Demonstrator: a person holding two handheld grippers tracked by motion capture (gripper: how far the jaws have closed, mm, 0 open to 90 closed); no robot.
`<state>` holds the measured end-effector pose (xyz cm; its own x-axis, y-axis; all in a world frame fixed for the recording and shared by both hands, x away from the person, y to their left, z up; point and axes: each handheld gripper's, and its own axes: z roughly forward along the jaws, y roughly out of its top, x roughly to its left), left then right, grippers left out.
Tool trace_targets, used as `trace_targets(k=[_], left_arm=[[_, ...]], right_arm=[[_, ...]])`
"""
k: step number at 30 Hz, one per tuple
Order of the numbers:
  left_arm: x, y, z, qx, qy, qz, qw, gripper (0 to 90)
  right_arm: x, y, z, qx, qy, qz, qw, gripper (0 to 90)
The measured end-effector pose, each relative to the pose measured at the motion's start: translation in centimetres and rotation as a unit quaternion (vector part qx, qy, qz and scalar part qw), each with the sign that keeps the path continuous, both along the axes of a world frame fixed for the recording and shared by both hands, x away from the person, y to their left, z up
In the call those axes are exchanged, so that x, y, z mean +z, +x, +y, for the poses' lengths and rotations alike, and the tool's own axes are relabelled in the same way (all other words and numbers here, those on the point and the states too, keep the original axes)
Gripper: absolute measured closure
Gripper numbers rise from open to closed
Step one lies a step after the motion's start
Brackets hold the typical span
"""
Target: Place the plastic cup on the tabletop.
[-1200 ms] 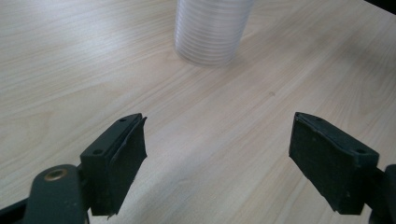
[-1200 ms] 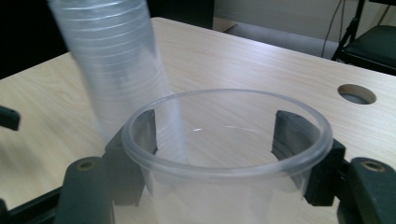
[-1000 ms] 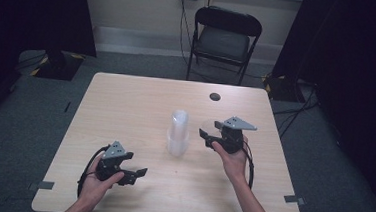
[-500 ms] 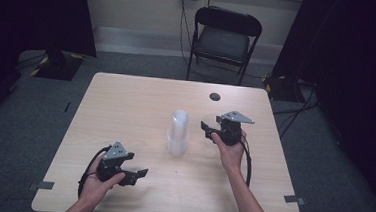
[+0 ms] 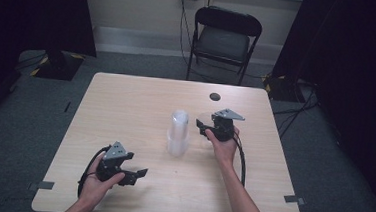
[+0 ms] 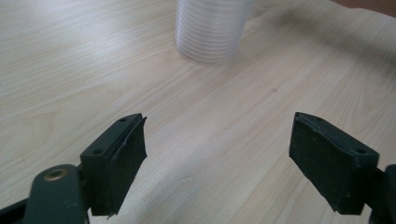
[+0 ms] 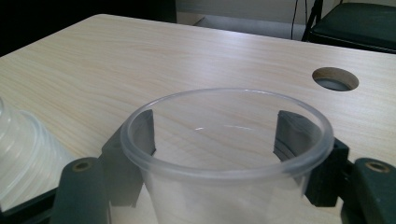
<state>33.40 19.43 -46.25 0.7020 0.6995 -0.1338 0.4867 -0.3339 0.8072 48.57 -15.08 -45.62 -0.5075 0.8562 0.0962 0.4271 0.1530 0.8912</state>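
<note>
— Since a moment ago, what moved?
— Right gripper (image 5: pixel 205 126) sank nearer the cup stack (image 5: pixel 178 134), its fingers easing wider around a clear cup (image 7: pixel 224 154), still flanking it.
— And the left gripper (image 5: pixel 138 175)?
— Unmoved, fingers apart, at seven o'clock of the stack on the counter (image 5: pixel 125 111).

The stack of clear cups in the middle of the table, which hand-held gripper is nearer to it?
Right. The right hand-held gripper sits just beside the stack of clear cups, with a single clear cup between its jaws. The left hand-held gripper rests farther off, toward the table's near edge.
</note>
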Motion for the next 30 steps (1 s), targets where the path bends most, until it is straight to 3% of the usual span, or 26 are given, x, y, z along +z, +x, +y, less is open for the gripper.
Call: trace_targets(k=[15,30], left_arm=[[0.1,0.0,0.2,0.004,-0.001,-0.004,1.0,18.7],[0.0,0.0,0.1,0.006,0.0,-0.001,1.0,18.9]], right_arm=[[-1.0,-0.1,-0.8,-0.005,-0.006,0.002,1.0,27.8],[-1.1,-2.3,-2.0,0.004,-0.02,0.008,0.9998,28.7]])
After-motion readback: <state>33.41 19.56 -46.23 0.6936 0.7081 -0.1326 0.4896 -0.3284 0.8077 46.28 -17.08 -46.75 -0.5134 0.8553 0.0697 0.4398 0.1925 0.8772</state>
